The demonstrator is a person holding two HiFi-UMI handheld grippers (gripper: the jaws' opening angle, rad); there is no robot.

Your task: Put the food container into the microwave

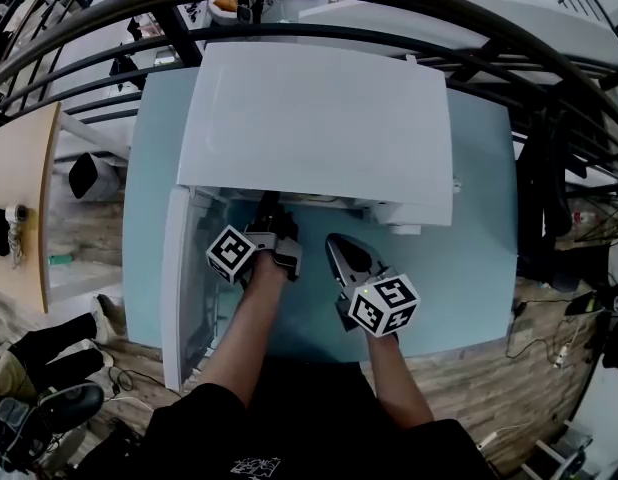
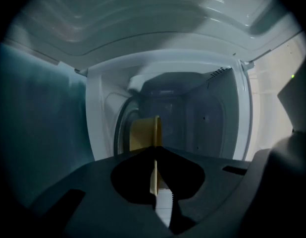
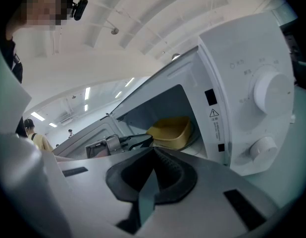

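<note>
two tongs are at work in front of a white microwave (image 1: 319, 118) that sits on a pale blue table (image 1: 479, 268). its door (image 1: 174, 278) stands swung open, just left of the left tongs (image 1: 267, 220). the left tongs reach through the opening into the cavity. their jaws are pinched together on the thin wall of the yellow food container (image 2: 144, 132). a sliver of that yellow wall shows between the jaw faces, and the rest of the container rises just beyond the tips. from the right tongs' camera, the food container lies inside the cavity on its floor, ahead of the jaw tips, with the nose of the left tongs at its near edge. the right tongs (image 1: 336, 244) hover outside the microwave, just beside the left pair and over the table in front of the opening. their jaws are pressed together with nothing between them. to the right of the right tongs, the control panel (image 3: 264, 90) with two round knobs faces outward.
</note>
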